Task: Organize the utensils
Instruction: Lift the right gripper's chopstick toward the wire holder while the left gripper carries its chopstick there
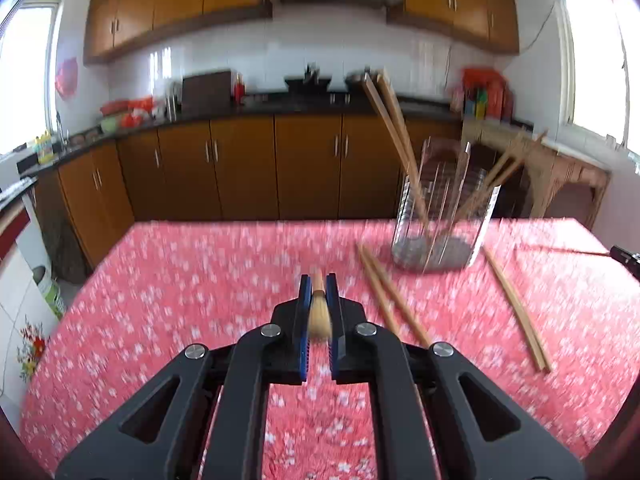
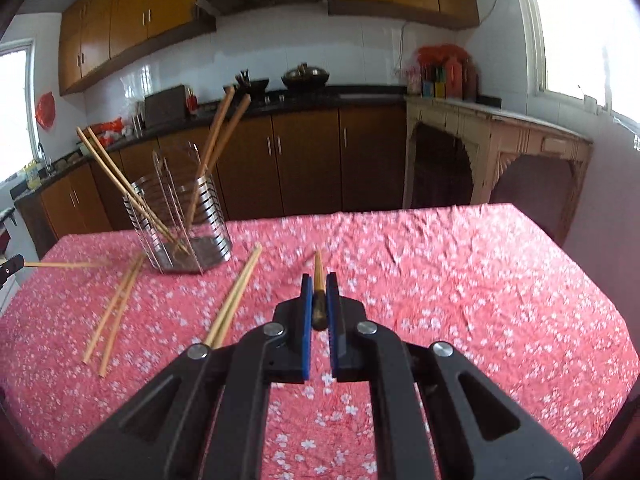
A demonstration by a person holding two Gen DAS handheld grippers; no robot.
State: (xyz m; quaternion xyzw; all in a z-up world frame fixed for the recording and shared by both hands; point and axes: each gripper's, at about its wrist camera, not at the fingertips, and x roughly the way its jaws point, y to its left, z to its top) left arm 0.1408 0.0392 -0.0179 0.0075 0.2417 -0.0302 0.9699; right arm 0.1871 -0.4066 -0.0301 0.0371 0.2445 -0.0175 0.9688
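Left gripper is pinching one chopstick; right gripper is pinching another. Loose pairs are lying mid-table, awaiting pickup. Far holder is already holding four sticks. Task judged partway.

A: How is the left gripper set?
B: Blue pads nearly together, pinching a chopstick pointing to 12 o'clock.
A: And the right gripper?
B: Likewise clamped on a chopstick, aimed at 12 o'clock.
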